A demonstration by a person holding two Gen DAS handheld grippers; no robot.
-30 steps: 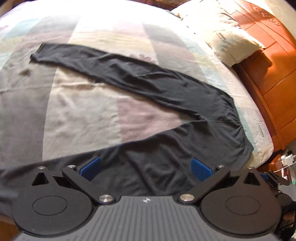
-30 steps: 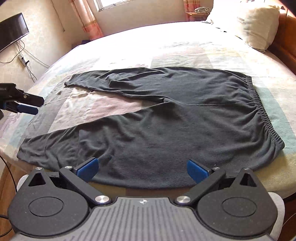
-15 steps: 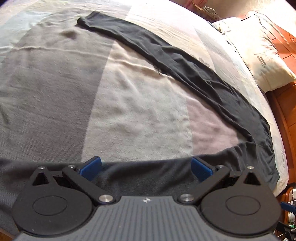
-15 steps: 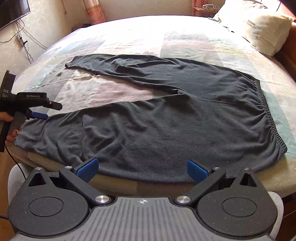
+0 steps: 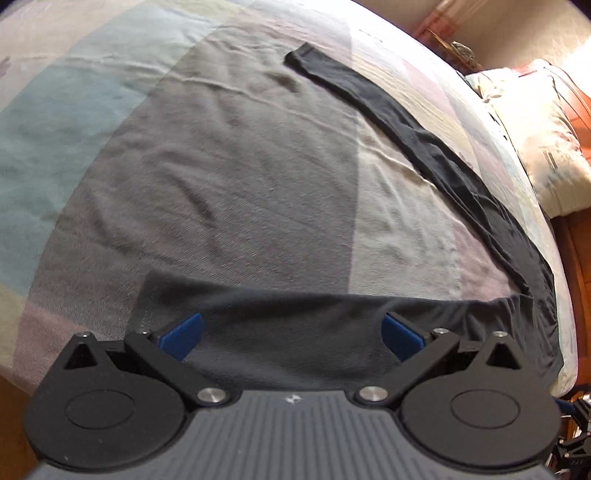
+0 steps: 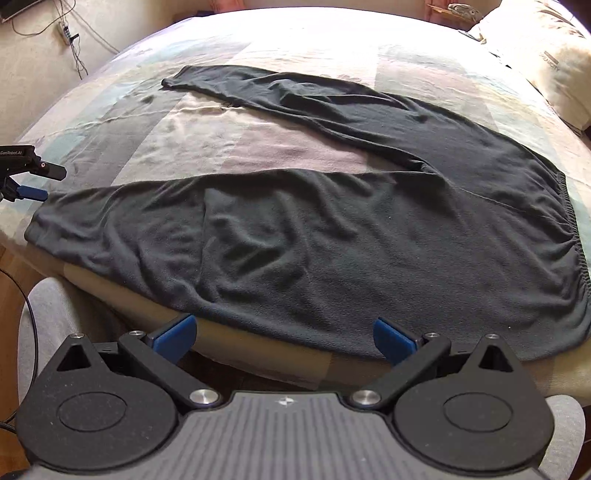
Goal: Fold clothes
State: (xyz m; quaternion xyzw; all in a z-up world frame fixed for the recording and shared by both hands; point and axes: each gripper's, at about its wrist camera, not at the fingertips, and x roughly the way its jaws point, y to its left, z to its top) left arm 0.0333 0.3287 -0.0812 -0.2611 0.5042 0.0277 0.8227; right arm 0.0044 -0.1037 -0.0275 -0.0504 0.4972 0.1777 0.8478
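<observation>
Dark grey trousers [image 6: 369, 229] lie spread flat on the bed, legs apart in a V, waistband at the right. The near leg runs along the bed's front edge; the far leg [image 5: 424, 147] stretches toward the back left. My left gripper [image 5: 291, 334] hovers open over the cuff end of the near leg [image 5: 258, 314], blue pads wide apart, nothing between them. It also shows at the left edge of the right wrist view as the left gripper [image 6: 26, 184]. My right gripper [image 6: 282, 334] stands open just off the bed's front edge, below the near leg's thigh part.
A patchwork bedspread [image 5: 221, 166] covers the bed. Pillows [image 6: 546, 62] lie at the head on the right, beside an orange wooden headboard [image 5: 580, 277]. Cables and a wall socket [image 6: 66, 33] are at the far left. A grey sleeve [image 6: 48, 317] shows at lower left.
The left gripper has swung left along the near leg to its cuff end. The right gripper has come closer to the bed and tilted downward. Both stayed open.
</observation>
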